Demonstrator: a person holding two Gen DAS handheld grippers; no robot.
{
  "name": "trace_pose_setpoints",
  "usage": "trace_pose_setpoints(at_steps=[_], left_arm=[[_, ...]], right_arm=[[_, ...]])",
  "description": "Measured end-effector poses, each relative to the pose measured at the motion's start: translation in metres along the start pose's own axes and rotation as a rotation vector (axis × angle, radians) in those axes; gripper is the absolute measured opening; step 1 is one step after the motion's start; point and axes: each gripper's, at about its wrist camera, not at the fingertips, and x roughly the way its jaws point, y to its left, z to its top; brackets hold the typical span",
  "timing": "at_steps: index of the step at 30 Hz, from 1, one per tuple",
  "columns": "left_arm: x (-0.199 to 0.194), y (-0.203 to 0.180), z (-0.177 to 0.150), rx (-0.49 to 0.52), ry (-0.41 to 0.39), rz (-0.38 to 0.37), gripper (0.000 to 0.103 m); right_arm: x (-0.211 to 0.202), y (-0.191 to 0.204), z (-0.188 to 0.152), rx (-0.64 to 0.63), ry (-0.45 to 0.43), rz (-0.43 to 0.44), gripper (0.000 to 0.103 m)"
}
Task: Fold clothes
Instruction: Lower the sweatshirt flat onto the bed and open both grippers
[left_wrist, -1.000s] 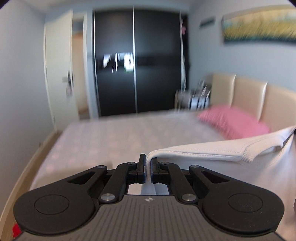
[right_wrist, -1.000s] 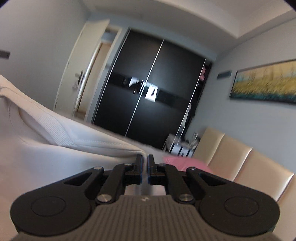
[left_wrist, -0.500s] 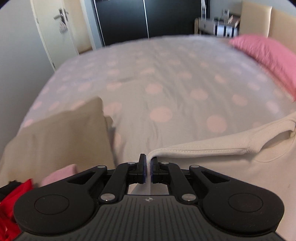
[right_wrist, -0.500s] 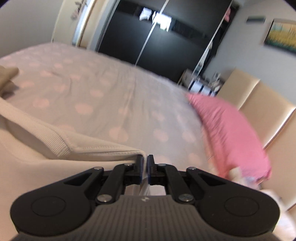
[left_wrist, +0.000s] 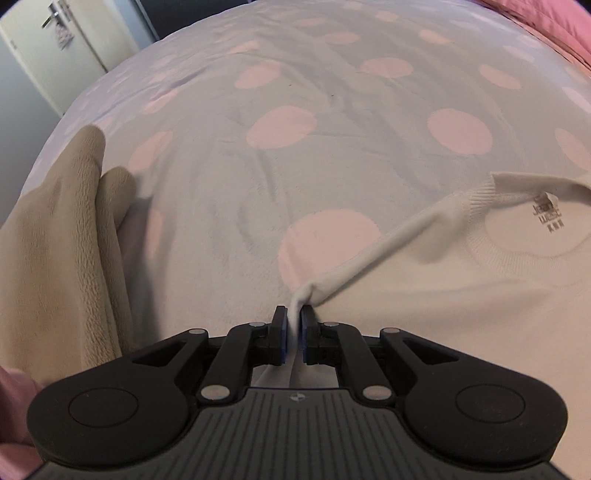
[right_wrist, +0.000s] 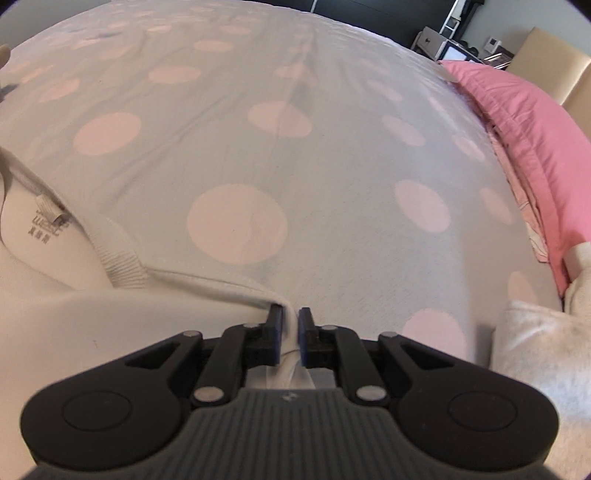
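Since it is a soft, light knit, the cream sweater (left_wrist: 424, 314) sags and drapes wherever nothing holds it up, so the shoulder seams beside the ribbed collar (left_wrist: 476, 195) look like the sensible places to pinch. It lies front-up on the polka-dot bedspread (left_wrist: 280, 125), neck label showing, with 2 corners gathered in the claws. The left gripper (left_wrist: 292, 334) has a thin fold of shoulder fabric between its blue pads and its jaws are just opening; the right gripper (right_wrist: 289, 332) stands likewise, jaws parting around the other shoulder (right_wrist: 221, 288). I would judge the cloth will slump flat once freed. A beige fleece (left_wrist: 55, 240) lies just beside it, a pink pillow (right_wrist: 524, 122) well apart.
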Motion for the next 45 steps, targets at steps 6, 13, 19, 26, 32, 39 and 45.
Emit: trace_pose_setpoints(at_steps=[6,13,19,26,32,39,45], left_arm=[[-0.051,0.002,-0.005,0.089,-0.167,-0.07,0.049],[-0.042,-0.043,0.009,0.219,-0.19,-0.157,0.051],[-0.01,-0.059,0.017,0.228,-0.141,-0.18,0.014],[-0.03,-0.052,0.018,0.13,-0.257,-0.199,0.0],[-0.007,-0.056,0.039,0.064,-0.208,-0.132,0.0],[0.004,-0.063,0.032,0.09,-0.162,-0.117,0.008],[-0.052,-0.038,0.005,0.053,-0.233,-0.119,0.052]], right_arm=[[-0.065,0.0,0.001,-0.13,-0.125,0.116,0.036],[-0.065,0.052,0.012,-0.379,-0.145,0.196,0.036],[-0.033,0.073,0.01,-0.476,-0.102,0.188,0.025],[-0.052,0.062,0.02,-0.405,-0.219,0.159,0.008],[-0.027,0.049,0.057,-0.174,-0.189,0.109,0.001],[0.003,0.055,0.054,-0.117,-0.109,0.09,0.006],[-0.056,0.032,0.041,-0.086,-0.159,0.12,0.032]])
